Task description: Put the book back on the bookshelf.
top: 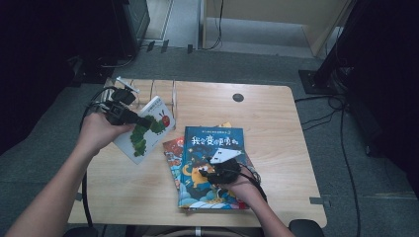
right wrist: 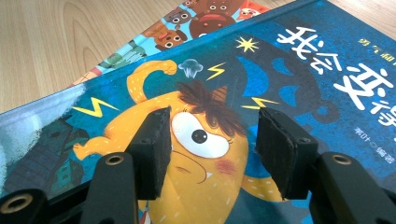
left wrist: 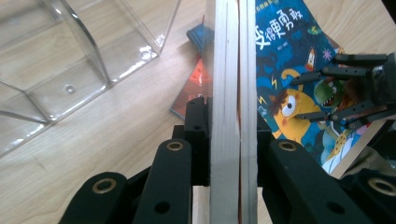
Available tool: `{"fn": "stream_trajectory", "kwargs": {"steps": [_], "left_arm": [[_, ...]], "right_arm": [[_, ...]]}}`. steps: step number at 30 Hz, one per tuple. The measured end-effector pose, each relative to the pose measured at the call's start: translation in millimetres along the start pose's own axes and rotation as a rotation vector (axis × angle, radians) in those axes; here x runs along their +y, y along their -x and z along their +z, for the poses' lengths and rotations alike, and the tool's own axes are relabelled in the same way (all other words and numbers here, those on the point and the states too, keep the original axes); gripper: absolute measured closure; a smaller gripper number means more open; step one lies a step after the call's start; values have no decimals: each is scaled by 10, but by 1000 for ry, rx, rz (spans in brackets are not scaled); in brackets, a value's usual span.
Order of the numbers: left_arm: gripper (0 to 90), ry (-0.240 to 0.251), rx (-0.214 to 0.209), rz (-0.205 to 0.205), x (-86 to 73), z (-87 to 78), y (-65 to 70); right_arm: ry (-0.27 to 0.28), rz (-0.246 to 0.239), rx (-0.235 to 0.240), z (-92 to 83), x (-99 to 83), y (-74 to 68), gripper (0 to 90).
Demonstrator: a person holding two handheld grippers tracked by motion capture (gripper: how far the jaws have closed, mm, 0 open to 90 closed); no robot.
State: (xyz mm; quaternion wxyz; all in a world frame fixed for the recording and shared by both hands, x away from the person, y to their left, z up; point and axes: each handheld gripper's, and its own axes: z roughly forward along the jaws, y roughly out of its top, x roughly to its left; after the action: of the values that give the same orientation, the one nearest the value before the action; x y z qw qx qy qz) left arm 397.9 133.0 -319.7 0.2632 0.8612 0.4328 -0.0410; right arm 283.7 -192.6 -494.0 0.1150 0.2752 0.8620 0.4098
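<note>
Chinese title on the blue book

White characters "我会变" begin the title on the blue book (right wrist: 299,93), upper right of the right gripper view; the rest is illegible.

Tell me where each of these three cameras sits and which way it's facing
High view: above the person's side, looking forward and down at the table; both forearms, left gripper and right gripper show.
Left gripper view: rides the left gripper, looking along its jaws clamped on the white book's edge.
Right gripper view: rides the right gripper, looking between open jaws over the blue book.
Shared: all three show the blue book; the first two also show the clear rack.
</note>
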Motion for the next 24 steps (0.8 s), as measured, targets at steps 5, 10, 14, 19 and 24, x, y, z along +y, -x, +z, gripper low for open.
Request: {"fn": "stream_trajectory", "kwargs": {"steps": [5, 10, 14, 19, 24], "left_arm": [[777, 8, 15, -22, 77, -93, -78], [777, 2, 20, -32, 156, -136, -138], [777, 3, 39, -40, 227, -143, -185], [777, 2, 32, -57, 329, -119, -246], [776, 6, 39, -64, 464, -85, -283]], "right_arm": [[-2, -1, 1, 0, 0, -2, 447], [-2, -1, 1, 0, 0, -2, 447], [-2, -1, 1, 0, 1, -1, 446], [-2, -1, 2, 0, 1, -1, 446], [-2, -2, 1, 1, 0, -1, 446]]}}
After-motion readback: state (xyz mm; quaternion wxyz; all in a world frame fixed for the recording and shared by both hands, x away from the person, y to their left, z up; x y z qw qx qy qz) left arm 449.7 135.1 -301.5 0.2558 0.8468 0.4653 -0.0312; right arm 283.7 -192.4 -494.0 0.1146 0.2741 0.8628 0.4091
